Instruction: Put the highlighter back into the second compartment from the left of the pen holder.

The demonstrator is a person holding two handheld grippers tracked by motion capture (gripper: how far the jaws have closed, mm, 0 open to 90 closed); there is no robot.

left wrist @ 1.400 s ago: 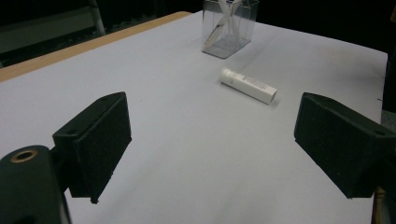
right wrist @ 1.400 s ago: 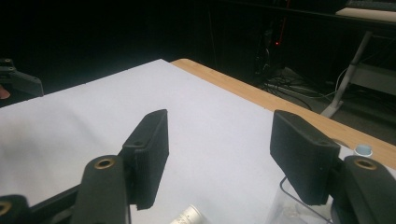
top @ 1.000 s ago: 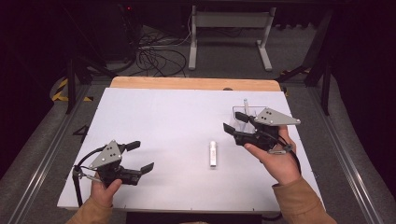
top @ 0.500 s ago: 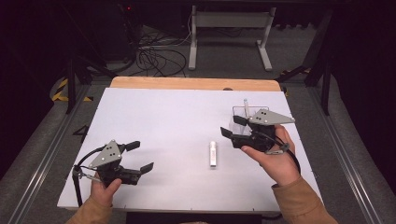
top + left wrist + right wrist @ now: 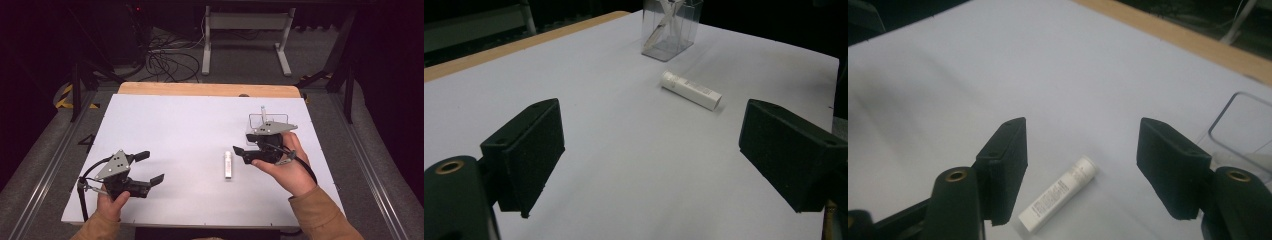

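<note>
A: The white tube [image 5: 228, 165] lies flat on the white table [image 5: 175, 130], between the two grippers and nearer the right gripper [image 5: 242, 151]. That gripper's jaws have just been opening; they stand apart with nothing between them. The left gripper [image 5: 152, 168] also stands apart, empty, well off to the side.

B: Risk?

A: The tube is round and likely rolls if one pad nudges it first. The clear holder [image 5: 270, 122] just behind the right hand could be knocked.

B: Unclear points?

A: The tube's print is unreadable. The holder's contents are partly cut off in the left gripper view and blocked by the gripper from above.
</note>
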